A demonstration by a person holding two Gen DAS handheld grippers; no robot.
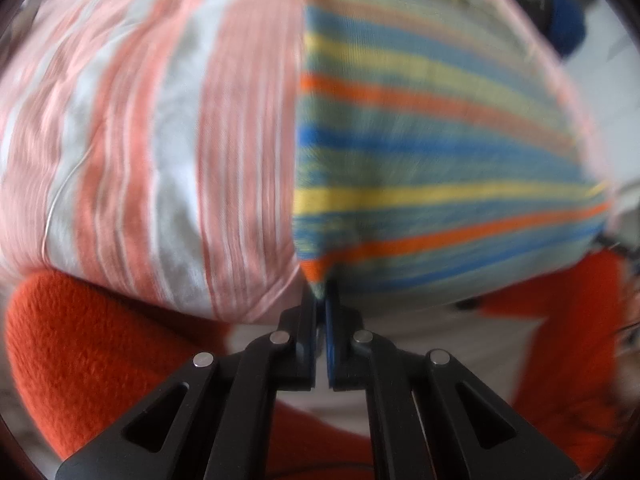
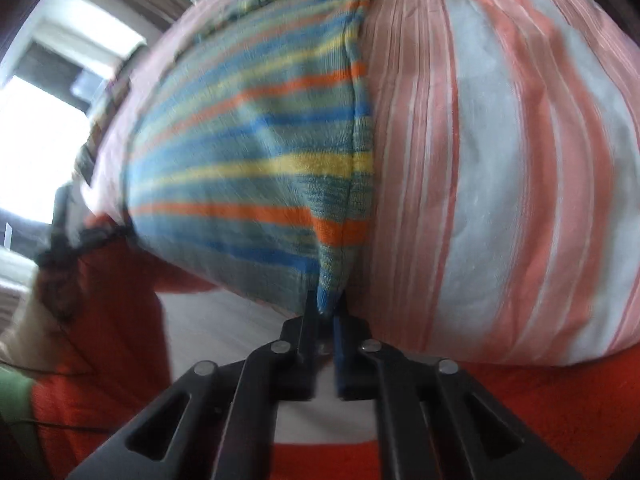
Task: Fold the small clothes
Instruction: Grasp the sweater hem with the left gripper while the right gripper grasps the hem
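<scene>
A small garment with blue, yellow, orange and green stripes [image 1: 432,152] lies spread on a pink-and-white striped cushion [image 1: 160,140]. My left gripper [image 1: 322,294] is shut on the garment's near left corner, which pokes up between the black fingers. In the right wrist view the same striped garment [image 2: 248,168] covers the left half of the cushion [image 2: 500,184]. My right gripper [image 2: 326,310] is shut on its near right corner, where the hem comes to a point. Both views are blurred.
An orange fleece blanket [image 1: 92,352] and white fabric [image 1: 460,332] lie under the cushion's near edge. The orange fleece [image 2: 560,408] shows again in the right wrist view. A bright window [image 2: 36,148] stands at that view's far left, and a dark blue object [image 1: 566,24] at the left view's top right.
</scene>
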